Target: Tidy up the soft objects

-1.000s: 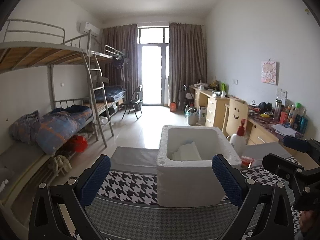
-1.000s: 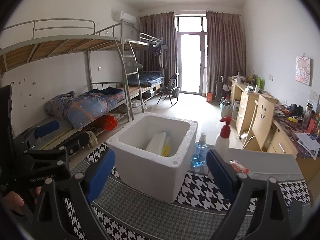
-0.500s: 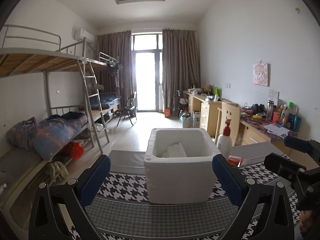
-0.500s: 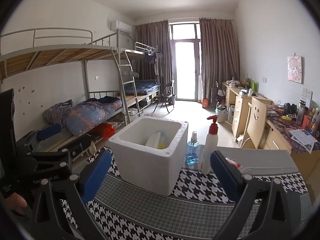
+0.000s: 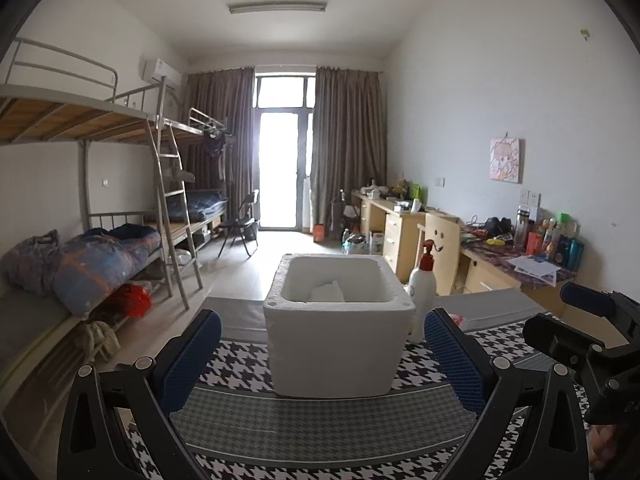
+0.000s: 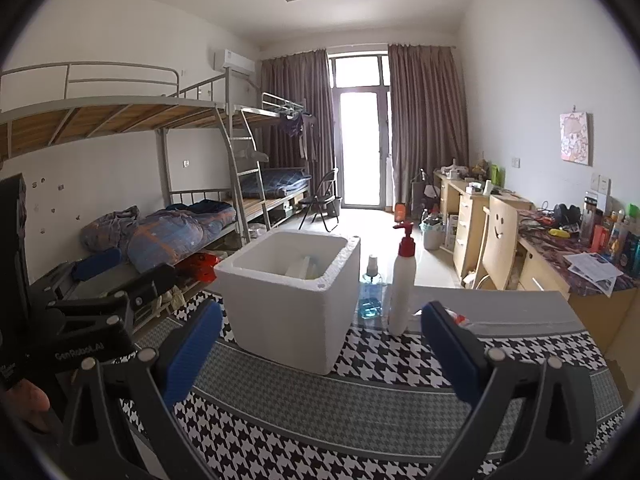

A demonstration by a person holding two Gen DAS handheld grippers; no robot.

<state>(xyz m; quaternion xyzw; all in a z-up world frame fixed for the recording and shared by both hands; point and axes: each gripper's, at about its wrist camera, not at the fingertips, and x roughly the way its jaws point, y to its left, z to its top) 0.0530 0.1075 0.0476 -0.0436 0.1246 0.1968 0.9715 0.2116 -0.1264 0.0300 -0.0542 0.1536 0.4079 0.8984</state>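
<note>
A white foam box (image 5: 338,328) stands open on a houndstooth-cloth table (image 5: 320,432); it also shows in the right wrist view (image 6: 292,300). White soft items (image 5: 328,292) lie inside it, with a white and yellowish piece in the right wrist view (image 6: 304,270). My left gripper (image 5: 322,360) is open and empty, level with the box front. My right gripper (image 6: 320,348) is open and empty, to the right of the box. Each gripper shows at the edge of the other's view.
A white pump bottle with a red top (image 6: 402,280) and a blue liquid bottle (image 6: 371,294) stand right of the box. A small red-white packet (image 6: 456,318) lies behind the right finger. Bunk beds (image 5: 100,240) are left, desks (image 5: 500,264) right.
Both grippers have pulled back and up from the box, which now looks smaller and farther. Both stay open and empty.
</note>
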